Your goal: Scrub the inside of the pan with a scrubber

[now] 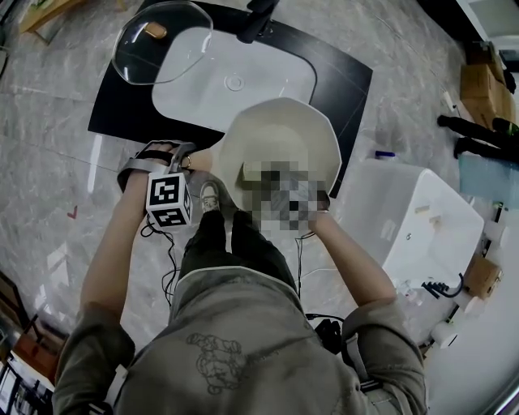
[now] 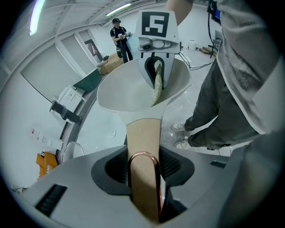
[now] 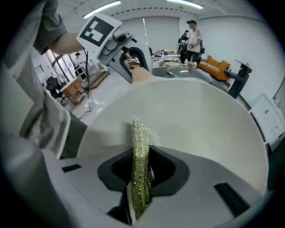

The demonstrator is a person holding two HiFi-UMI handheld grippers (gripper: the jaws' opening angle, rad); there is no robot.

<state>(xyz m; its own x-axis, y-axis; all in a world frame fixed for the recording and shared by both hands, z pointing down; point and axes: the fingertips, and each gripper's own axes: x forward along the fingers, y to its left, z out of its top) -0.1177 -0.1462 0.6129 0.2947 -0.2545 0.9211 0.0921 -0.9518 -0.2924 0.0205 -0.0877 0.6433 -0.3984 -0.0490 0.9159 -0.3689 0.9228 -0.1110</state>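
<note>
The pan (image 1: 280,134), held aloft by its handle (image 2: 143,138) in the left gripper's (image 2: 144,187) clamped jaws, could be twisted loose if the scrubber (image 3: 141,151), pinched in the right gripper's (image 3: 139,191) jaws, is pressed too hard inside it.

Bright, even light comes from ceiling strip lights (image 3: 102,8) above me, so shadows are soft. The floor (image 1: 96,154) carries a pale streak of glare; the pan (image 3: 200,116) reads bright white. Both my gripper views bend hard toward dark round edges, nearest parts blurred.
</note>
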